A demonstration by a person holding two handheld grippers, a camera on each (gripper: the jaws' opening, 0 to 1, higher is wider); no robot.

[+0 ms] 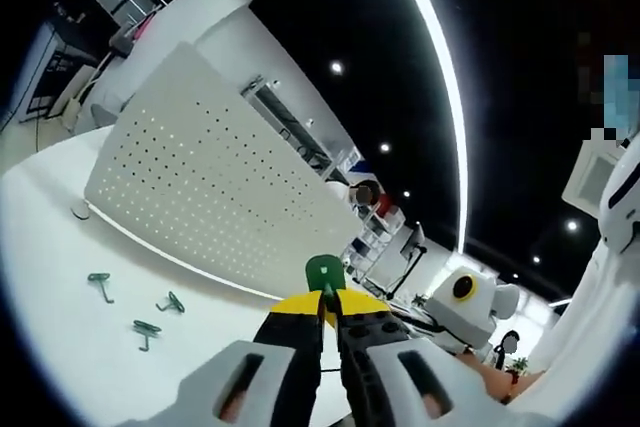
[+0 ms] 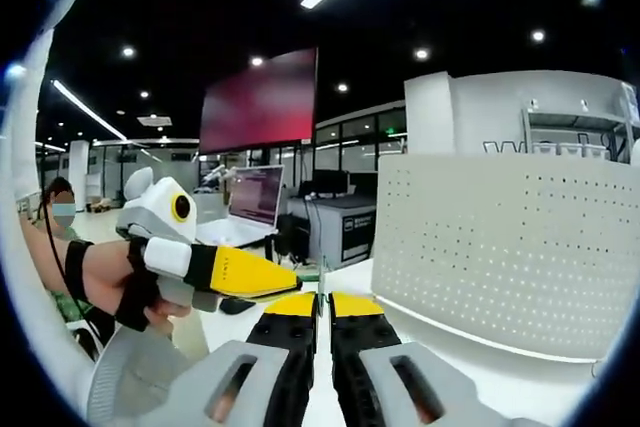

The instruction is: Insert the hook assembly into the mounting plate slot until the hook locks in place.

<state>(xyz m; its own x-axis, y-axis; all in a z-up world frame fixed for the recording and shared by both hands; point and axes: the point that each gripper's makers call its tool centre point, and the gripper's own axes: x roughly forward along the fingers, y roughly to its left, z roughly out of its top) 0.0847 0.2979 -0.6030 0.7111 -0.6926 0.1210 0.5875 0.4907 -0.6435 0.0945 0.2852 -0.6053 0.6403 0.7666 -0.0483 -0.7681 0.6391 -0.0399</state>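
A green hook point(image 1: 324, 272) sat pinched in the closed left tongs point(image 1: 330, 299). The right tongs point(image 2: 322, 299) were closed too, empty. Three more green hooks point(image 1: 146, 330) lay near the white pegboard point(image 1: 210, 187) standing on the worktop point(image 1: 60, 247).

I had a white table point(image 1: 45, 267) under my work, with a small pale oval object point(image 1: 80, 212) lying near its far edge. Overhead I saw a black ceiling with a long curved light strip point(image 1: 440, 77) and round spotlights point(image 1: 337, 67). Behind the table stood shelving point(image 1: 375, 232) and a monitor on an arm point(image 1: 412, 240). In my right gripper view a large red display point(image 2: 262, 102) hung high, an open laptop point(image 2: 255, 197) sat below it, and a dark cabinet point(image 2: 345, 232) stood just beside the laptop. A white column point(image 2: 428, 112) rose further right. A person point(image 2: 55, 192) sat at the far left.
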